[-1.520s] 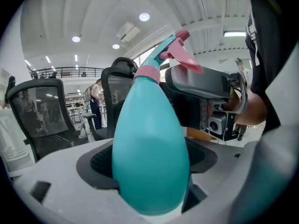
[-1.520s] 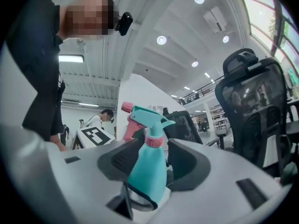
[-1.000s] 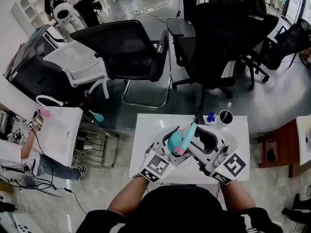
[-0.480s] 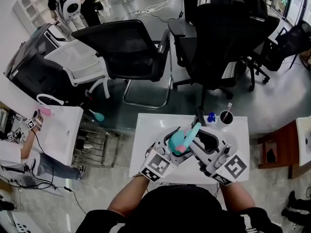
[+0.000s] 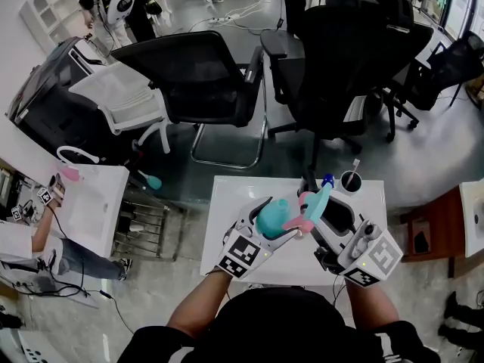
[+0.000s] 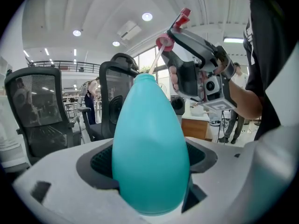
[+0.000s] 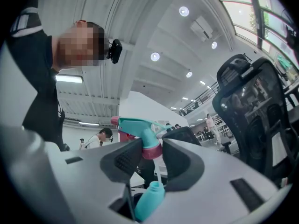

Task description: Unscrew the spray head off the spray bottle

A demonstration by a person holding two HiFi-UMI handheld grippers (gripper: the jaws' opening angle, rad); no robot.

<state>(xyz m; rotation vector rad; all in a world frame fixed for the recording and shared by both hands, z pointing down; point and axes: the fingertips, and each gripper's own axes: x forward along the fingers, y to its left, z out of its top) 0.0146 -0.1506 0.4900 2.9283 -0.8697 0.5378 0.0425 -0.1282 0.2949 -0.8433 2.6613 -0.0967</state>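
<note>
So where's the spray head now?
Head view, centre-right: the right gripper, jaws just closed on it, holds the spray head above the teal bottle in the left gripper.

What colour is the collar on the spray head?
Pink collar; clearest in the right gripper view.

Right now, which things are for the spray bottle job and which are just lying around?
For the job: bottle; spray head, already off it.
Just lying about: cup; small blue bottle; chairs.
</note>
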